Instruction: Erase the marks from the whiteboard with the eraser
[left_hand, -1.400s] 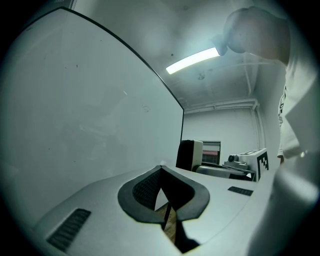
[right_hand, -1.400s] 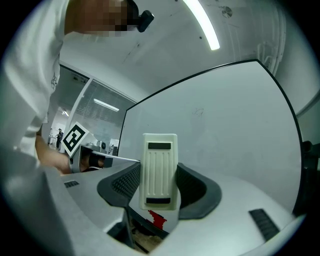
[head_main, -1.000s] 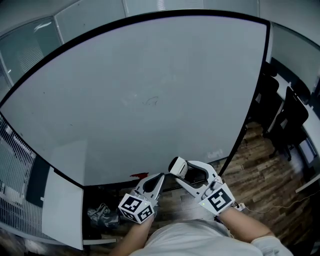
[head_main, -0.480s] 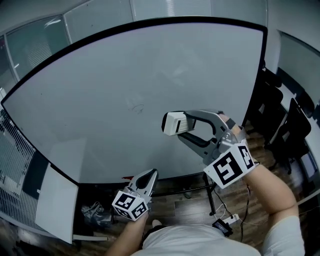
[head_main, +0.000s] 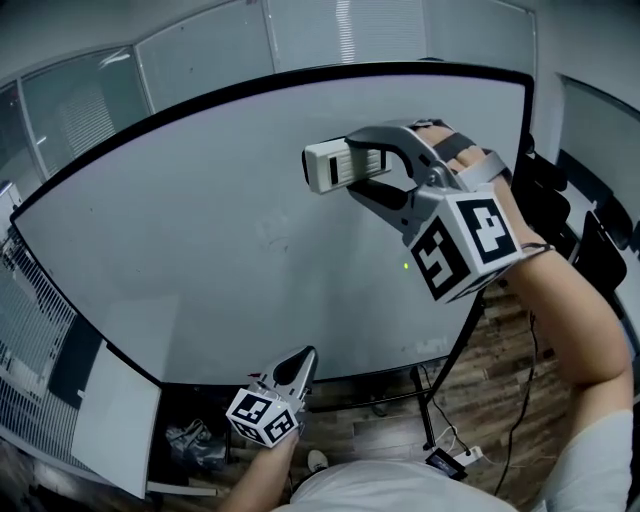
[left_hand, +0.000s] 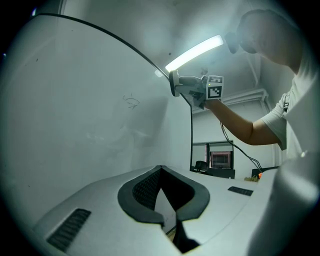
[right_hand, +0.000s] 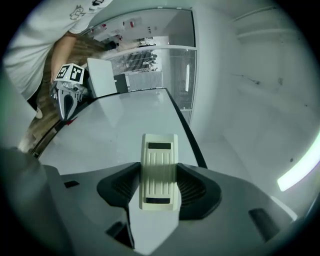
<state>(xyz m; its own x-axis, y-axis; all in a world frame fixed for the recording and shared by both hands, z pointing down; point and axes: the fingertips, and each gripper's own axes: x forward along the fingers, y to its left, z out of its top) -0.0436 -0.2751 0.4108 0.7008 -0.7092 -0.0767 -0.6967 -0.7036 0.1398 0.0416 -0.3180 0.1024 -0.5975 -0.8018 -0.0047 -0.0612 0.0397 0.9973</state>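
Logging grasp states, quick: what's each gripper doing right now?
Left gripper: jaws closed, holding nothing.
Right gripper: jaws closed on the eraser.

the whiteboard (head_main: 200, 250) is pale grey-white inside a thin black frame, with a faint grey scribble (head_main: 272, 232) on it; the eraser (right_hand: 159, 170) is cream, ribbed, with two dark slots; the right gripper (head_main: 345, 172) and left gripper (head_main: 305, 357) are light grey with black gridded pads (right_hand: 120, 187); each marker cube (head_main: 465, 245) is white with black squares; the floor (head_main: 500, 400) is brown wood
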